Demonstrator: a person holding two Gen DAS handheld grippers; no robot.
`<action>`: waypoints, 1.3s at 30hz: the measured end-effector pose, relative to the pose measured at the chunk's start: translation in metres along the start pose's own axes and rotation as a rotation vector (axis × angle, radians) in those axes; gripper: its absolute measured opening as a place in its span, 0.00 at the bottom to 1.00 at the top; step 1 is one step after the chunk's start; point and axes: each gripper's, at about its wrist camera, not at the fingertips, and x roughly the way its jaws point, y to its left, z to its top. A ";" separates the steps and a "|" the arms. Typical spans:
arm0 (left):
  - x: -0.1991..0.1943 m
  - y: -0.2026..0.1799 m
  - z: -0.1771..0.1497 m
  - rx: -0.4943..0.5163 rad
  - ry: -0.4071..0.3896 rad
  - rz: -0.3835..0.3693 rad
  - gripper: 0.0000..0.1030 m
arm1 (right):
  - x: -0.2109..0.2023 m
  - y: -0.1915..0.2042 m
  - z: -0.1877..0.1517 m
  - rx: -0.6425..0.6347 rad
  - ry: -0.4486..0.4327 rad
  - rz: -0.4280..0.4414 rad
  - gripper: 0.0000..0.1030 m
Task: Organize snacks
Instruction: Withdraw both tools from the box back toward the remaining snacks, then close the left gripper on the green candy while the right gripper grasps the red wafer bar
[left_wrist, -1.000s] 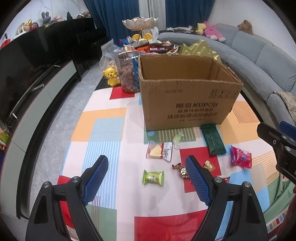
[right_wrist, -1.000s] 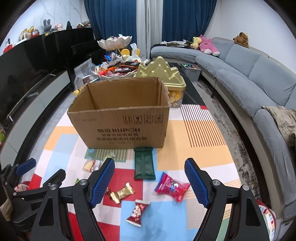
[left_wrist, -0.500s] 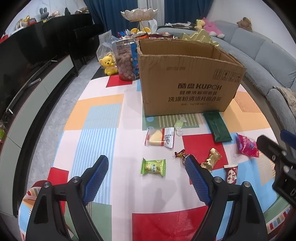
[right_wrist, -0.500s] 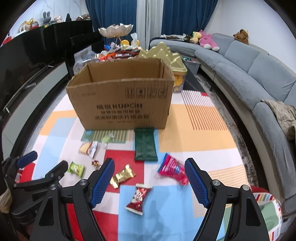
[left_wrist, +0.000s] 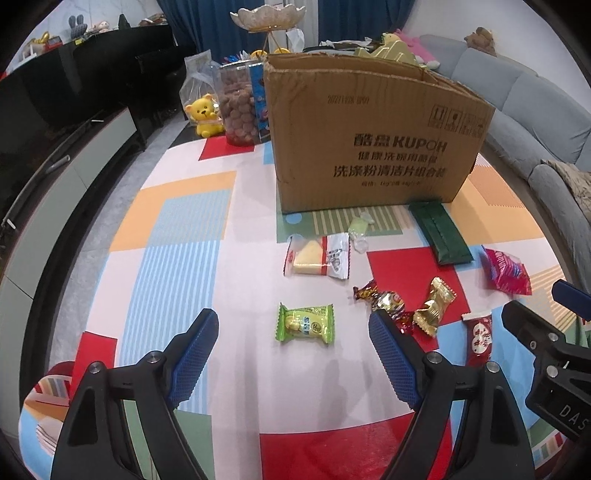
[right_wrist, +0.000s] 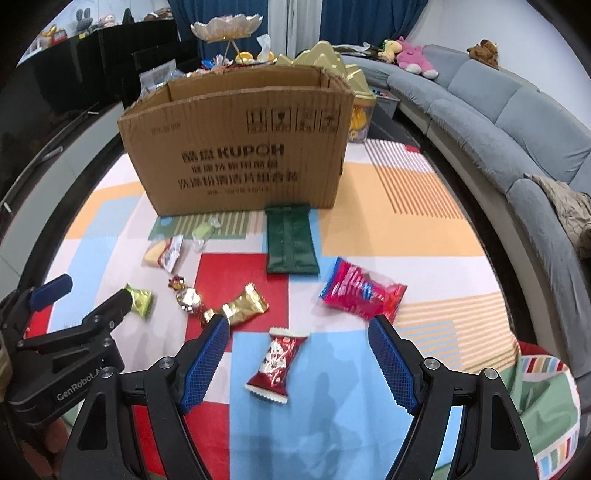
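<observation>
Snacks lie scattered on a colourful patchwork mat (left_wrist: 177, 221) as two sets of tongs hang above them, both spread wide and gripping nothing. Between the blue pads of the left tongs (left_wrist: 291, 334) sits a green-wrapped snack (left_wrist: 304, 324); a red-and-gold twist candy (left_wrist: 384, 301) touches the tip of the pad at 3 o'clock, with a gold packet (left_wrist: 434, 306) just beyond it. At 12 o'clock from the green wrapper lies a clear packet holding a yellow wedge (left_wrist: 317, 256), and past that a pale green candy (left_wrist: 358, 225). The right tongs (right_wrist: 297, 338) frame a red foil packet (right_wrist: 277, 363). A crinkled red-and-blue bag (right_wrist: 360, 291) rests at 1 o'clock from it, and a dark green pouch (right_wrist: 290, 240) at 12 o'clock. Behind everything stands an open cardboard box (right_wrist: 240, 147), the pouch's far end touching its base. A grey sofa (right_wrist: 498, 110) curves along the 3 o'clock side of the right wrist view.
</observation>
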 end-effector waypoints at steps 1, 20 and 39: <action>0.002 0.000 -0.001 0.000 0.001 -0.001 0.82 | 0.002 0.001 -0.001 -0.001 0.004 0.000 0.76; 0.037 -0.003 -0.004 0.029 0.029 -0.004 0.75 | 0.037 0.002 -0.011 0.021 0.086 0.001 0.76; 0.054 -0.005 -0.008 0.029 0.051 -0.029 0.53 | 0.058 0.002 -0.016 0.029 0.142 0.002 0.64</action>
